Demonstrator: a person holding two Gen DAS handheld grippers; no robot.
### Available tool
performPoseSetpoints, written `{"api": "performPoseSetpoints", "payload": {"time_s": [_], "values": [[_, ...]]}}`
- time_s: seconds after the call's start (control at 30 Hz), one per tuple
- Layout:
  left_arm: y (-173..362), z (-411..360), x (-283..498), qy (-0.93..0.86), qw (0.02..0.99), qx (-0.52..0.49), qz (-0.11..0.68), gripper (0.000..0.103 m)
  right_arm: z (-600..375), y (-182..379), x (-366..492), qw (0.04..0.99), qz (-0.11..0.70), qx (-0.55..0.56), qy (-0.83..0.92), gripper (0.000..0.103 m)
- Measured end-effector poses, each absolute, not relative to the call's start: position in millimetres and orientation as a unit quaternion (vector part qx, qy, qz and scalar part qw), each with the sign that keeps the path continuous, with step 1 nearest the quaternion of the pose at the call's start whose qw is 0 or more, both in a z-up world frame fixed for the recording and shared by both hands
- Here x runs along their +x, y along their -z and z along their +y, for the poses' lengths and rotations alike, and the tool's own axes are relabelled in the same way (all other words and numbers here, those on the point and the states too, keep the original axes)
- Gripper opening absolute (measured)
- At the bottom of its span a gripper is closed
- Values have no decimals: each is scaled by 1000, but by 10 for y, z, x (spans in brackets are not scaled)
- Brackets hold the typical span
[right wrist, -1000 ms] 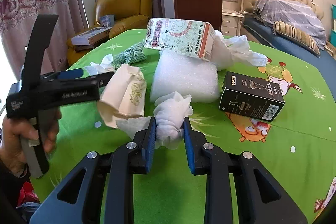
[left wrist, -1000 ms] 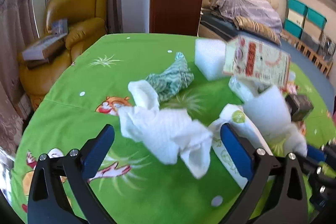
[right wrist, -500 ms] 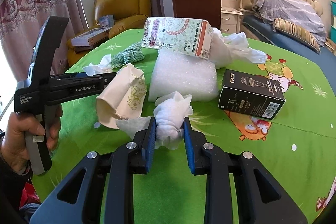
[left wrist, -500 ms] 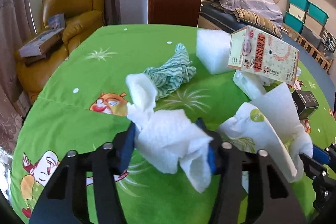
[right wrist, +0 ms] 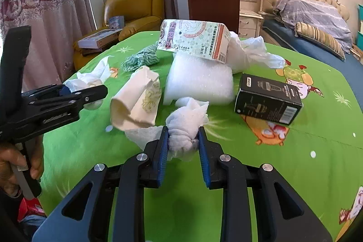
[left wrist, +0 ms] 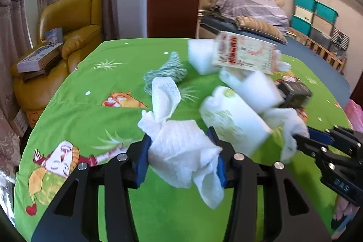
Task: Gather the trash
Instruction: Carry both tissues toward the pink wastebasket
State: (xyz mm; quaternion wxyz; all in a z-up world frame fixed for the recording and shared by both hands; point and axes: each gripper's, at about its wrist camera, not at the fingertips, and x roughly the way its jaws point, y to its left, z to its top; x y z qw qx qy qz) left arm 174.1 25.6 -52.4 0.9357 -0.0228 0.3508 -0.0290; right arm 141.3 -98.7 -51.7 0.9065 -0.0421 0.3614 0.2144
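A: Left gripper (left wrist: 181, 157)?
B: Jaws closing, blue pads pressing both sides of a crumpled white paper towel (left wrist: 181, 146). One flap sticks up, another hangs below the pads.
A: Right gripper (right wrist: 183, 143)?
B: Clamped tight on a balled white tissue (right wrist: 187, 126), which bulges above the pads. A flat bit of white paper (right wrist: 143, 135) lies on the cloth just left of it.
A: Where is everything?
B: On the table with the green cartoon cloth (right wrist: 306, 151). Both held wads sit toward the near edge. Cream paper cup (right wrist: 136, 101) lies on its side between the two grippers. White foam block (right wrist: 199, 83) is mid-table, a printed carton (right wrist: 195, 41) tilted on top of it, and a white plastic bag (right wrist: 251, 53) touching the carton's right end.
A: Others?
B: Black box (right wrist: 267, 101) right of the foam, near it. Green-and-white rag (right wrist: 140, 58) toward the far left edge.
A: Hand?
B: A hand (right wrist: 13, 165) grips the left tool's handle at the near left edge. Left wrist view is blurred on the right side.
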Motion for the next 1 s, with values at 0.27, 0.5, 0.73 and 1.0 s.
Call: {"api": "performPoseSetpoints", "payload": {"time_s": [0.27,0.5,0.73,1.0], "values": [[473,-219,1360,92,938,0,335,46,-1281,517,1150,913,358,-44,-192,26],[524,-880,1354,173,923,32,341,46,-1827,521,956,924,356,-32,-138,26],[513,-1420,1384,226,911,55,340,46,-2545,492,745,932,355,-7,-69,26],[457,-2056,1389,281,897,88,328,46,-3200,372,536,940,339,16,-9,26]]}}
